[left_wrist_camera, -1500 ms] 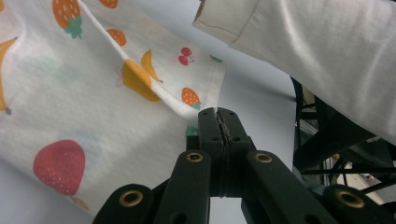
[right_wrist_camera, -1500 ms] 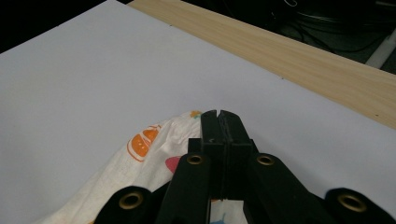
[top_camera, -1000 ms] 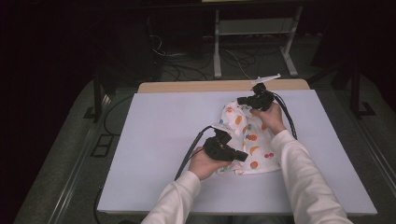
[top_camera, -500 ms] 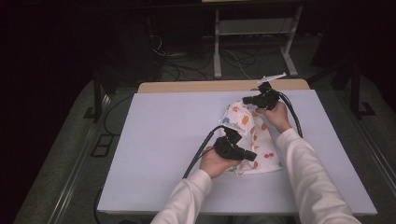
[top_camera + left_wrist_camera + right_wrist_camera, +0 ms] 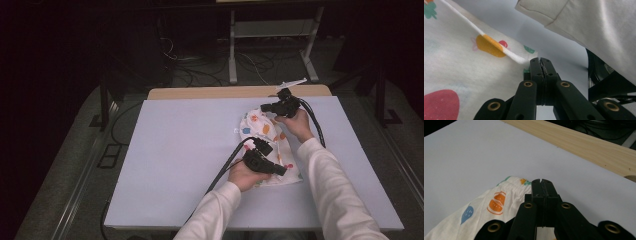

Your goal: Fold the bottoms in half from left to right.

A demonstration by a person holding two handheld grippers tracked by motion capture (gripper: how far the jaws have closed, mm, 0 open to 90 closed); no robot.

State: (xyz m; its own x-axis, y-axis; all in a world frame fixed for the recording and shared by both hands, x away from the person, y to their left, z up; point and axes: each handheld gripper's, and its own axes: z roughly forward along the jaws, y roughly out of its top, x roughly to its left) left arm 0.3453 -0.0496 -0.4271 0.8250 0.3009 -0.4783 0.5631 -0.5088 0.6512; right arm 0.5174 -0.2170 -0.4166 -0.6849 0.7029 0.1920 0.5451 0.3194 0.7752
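Note:
A white cloth [image 5: 261, 128] printed with coloured fruit lies bunched on the right half of the pale lilac table top [image 5: 180, 150]. My left gripper [image 5: 283, 171] is at the cloth's near end, jaws shut on a folded hem. In the left gripper view the cloth [image 5: 461, 70] spreads to the left of the shut left gripper [image 5: 541, 61], and its hem runs into the tips. My right gripper [image 5: 264, 107] is at the cloth's far end. The right gripper view has the right gripper [image 5: 541, 182] shut, with the cloth's gathered edge [image 5: 499, 200] at its left side.
A bare wooden strip [image 5: 210, 93] runs along the table's far edge, also in the right gripper view [image 5: 586, 145]. A white sleeve [image 5: 594, 27] crosses above the left gripper. Cables [image 5: 220, 175] trail from the grippers. Dark floor with stands and wires lies beyond.
My left gripper has moved right and slightly nearer with the cloth's edge, drawing the cloth into a narrower shape. The right gripper has stayed at the far end.

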